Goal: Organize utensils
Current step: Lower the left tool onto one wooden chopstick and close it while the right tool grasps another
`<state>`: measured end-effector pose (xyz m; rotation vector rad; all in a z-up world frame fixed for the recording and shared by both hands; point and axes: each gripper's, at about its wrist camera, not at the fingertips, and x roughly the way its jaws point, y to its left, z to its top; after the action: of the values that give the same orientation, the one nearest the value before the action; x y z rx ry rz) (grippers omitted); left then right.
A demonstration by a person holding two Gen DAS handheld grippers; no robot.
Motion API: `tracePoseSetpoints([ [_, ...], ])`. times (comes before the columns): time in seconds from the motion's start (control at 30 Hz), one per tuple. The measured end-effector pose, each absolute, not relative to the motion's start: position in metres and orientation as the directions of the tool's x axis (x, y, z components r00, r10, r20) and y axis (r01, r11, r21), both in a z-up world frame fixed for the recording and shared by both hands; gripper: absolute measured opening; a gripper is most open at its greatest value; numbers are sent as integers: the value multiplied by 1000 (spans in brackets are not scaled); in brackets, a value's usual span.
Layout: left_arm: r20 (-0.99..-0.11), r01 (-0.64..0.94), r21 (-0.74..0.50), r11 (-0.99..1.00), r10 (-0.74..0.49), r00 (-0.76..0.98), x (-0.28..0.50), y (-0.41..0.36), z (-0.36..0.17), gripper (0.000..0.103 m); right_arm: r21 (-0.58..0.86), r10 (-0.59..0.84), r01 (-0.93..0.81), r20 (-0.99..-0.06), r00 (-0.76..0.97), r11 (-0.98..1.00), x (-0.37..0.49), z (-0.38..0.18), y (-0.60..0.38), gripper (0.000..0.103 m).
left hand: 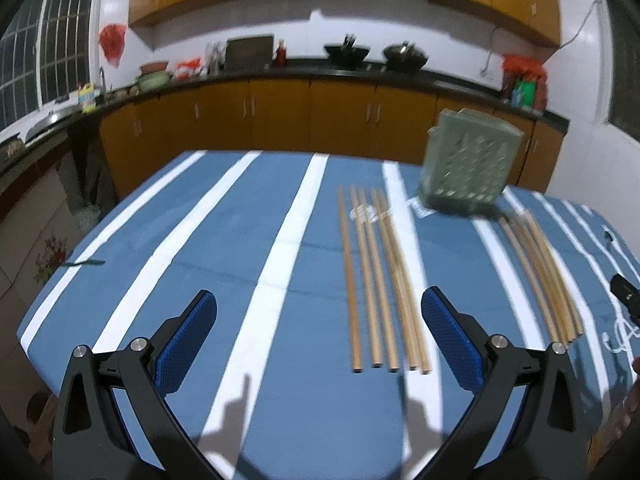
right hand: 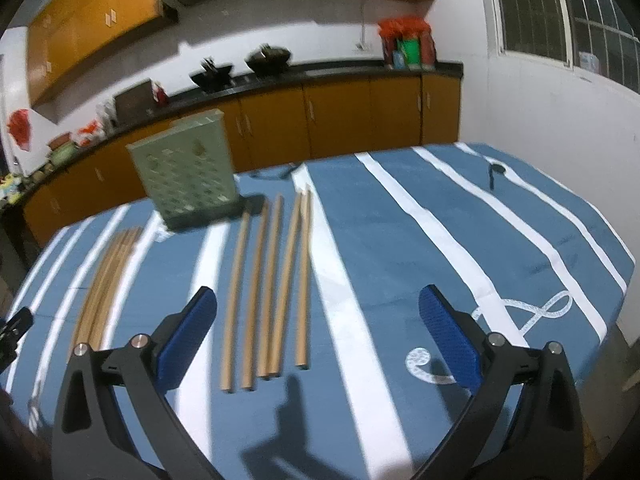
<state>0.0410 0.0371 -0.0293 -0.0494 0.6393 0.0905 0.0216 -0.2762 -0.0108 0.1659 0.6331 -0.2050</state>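
Several wooden chopsticks lie in two groups on the blue-and-white striped tablecloth [left hand: 224, 248]. The left group [left hand: 380, 280] lies ahead of my left gripper [left hand: 320, 320], which is open and empty above the cloth. It also shows at the left of the right wrist view [right hand: 104, 280]. The right group [right hand: 272, 288] lies between the fingers of my right gripper [right hand: 316, 320], which is open and empty; it also shows in the left wrist view [left hand: 544, 276]. A pale green perforated utensil holder [left hand: 468, 168] stands upright behind the chopsticks and shows in the right wrist view too [right hand: 188, 172].
A small dark object [right hand: 496, 172] lies near the table's far right corner. Behind the table runs a dark counter [left hand: 280, 72] with woks, jars and bags over wooden cabinets. The table edge [right hand: 624, 280] drops off at the right.
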Motion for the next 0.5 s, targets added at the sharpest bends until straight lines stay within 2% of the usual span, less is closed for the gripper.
tracePoseSetpoints([
  [0.03, -610, -104, -13, 995, 74, 789, 44, 39, -32, 99, 89, -136, 240, -617, 775, 967, 27, -14, -279, 82],
  [0.07, -624, -102, -9, 995, 74, 778, 47, 41, -34, 96, 89, -129, 239, -638, 759, 967, 33, -18, -282, 70],
  [0.1, -635, -98, -6, 995, 72, 769, 50, 40, -34, 89, 92, -121, 238, -656, 745, 967, 38, -22, -284, 62],
  [0.2, -674, -82, -5, 997, 57, 737, 60, 42, -41, 75, 113, -85, 227, -697, 712, 967, 54, -33, -287, 45],
  [0.27, -697, -67, -24, 997, 32, 717, 65, 43, -45, 65, 112, -76, 219, -711, 699, 969, 64, -38, -288, 40],
  [0.43, -731, -35, -43, 998, -7, 683, 77, 40, -50, 51, 82, -75, 205, -751, 656, 975, 82, -50, -283, 37],
  [0.5, -742, -21, -45, 999, -19, 670, 81, 37, -52, 47, 76, -71, 203, -772, 631, 976, 86, -56, -282, 28],
])
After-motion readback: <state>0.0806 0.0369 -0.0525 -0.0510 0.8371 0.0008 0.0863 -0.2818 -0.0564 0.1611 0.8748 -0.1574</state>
